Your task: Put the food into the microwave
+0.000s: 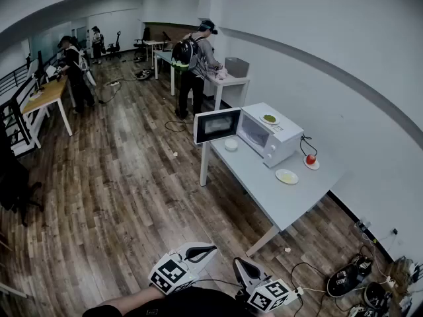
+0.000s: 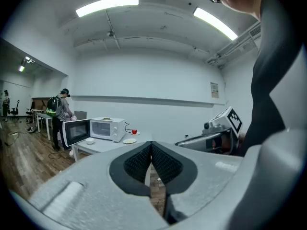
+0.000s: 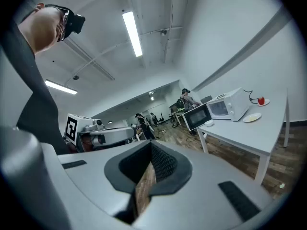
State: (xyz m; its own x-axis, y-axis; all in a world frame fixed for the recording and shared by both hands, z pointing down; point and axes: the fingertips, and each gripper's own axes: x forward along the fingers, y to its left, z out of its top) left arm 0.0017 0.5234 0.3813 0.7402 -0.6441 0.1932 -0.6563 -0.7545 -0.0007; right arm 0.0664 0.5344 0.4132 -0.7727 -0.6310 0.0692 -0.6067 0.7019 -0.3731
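Nothing's being handled right now. The left tool [image 2: 151,152] and right tool [image 3: 152,155] are both tucked in low against the person's body. Each one's jaws are pressed together with nothing between them, which looks like a carry position for walking, not reaching.

There's a stretch of wooden floor [image 1: 132,197] between them and the white surface [image 1: 264,190], so they're well apart from everything that matters.

On the surface the microwave [image 1: 274,137] sits with its door [image 1: 217,125] swung wide open toward the room, so I'd guess the cavity is set up ready to receive something. A small white bowl [image 1: 230,144] is just in front of the opening. A plate [image 1: 287,176] with something pale yellow lies past the microwave's near corner, and a red fruit [image 1: 310,159] on a little dish is beside that, close to the wall. There's also green food [image 1: 269,119] on a plate on top of the microwave. None of the food is inside yet, as far as I can see.

Further back, a person with a backpack [image 1: 193,65] is working at another table.
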